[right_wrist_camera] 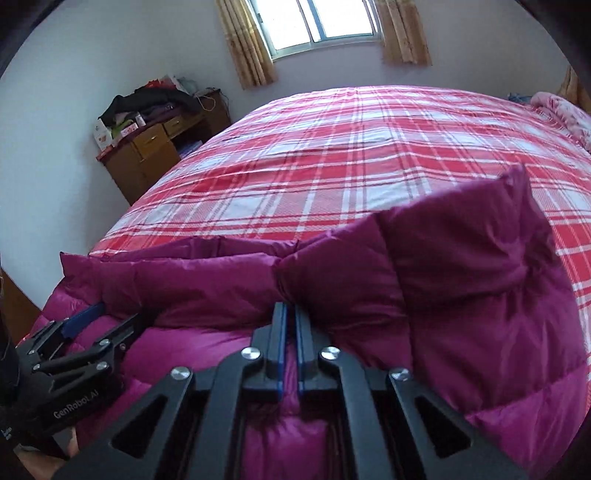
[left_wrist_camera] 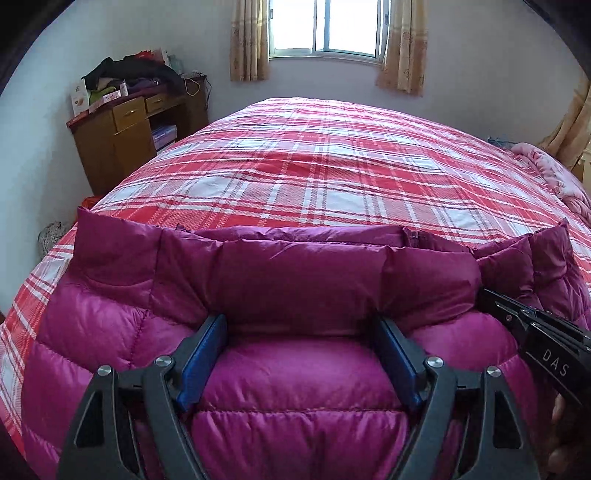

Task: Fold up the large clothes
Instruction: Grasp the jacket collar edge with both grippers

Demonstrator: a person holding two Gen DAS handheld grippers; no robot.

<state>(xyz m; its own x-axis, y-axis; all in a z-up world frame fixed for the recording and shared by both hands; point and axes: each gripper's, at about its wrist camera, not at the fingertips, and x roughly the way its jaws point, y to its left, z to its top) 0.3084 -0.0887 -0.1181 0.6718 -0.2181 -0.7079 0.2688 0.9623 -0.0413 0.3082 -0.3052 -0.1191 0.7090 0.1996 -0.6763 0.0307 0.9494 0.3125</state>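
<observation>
Centrally, a magenta quilted jacket (left_wrist_camera: 295, 369) is lying on the near end of a red plaid bedspread (left_wrist_camera: 332, 166). Its raised folded edge is sitting between the spread fingers of the left gripper (left_wrist_camera: 301, 350), while the right gripper (right_wrist_camera: 290, 321) is pinching that edge. Only the right wrist view is showing this pinch. A wooden cabinet (left_wrist_camera: 129, 129) and a curtained window (left_wrist_camera: 325, 27) are standing beyond.

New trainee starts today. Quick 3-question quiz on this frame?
1. True or false: the left claw is clamped on the jacket.
2. The right claw is: A) wide open B) shut on a jacket fold C) holding a pillow.
3. What pattern is the bedspread?

Key: 1 false, its pads stand apart over the fabric. 2 B. 3 Red and white plaid.
</observation>
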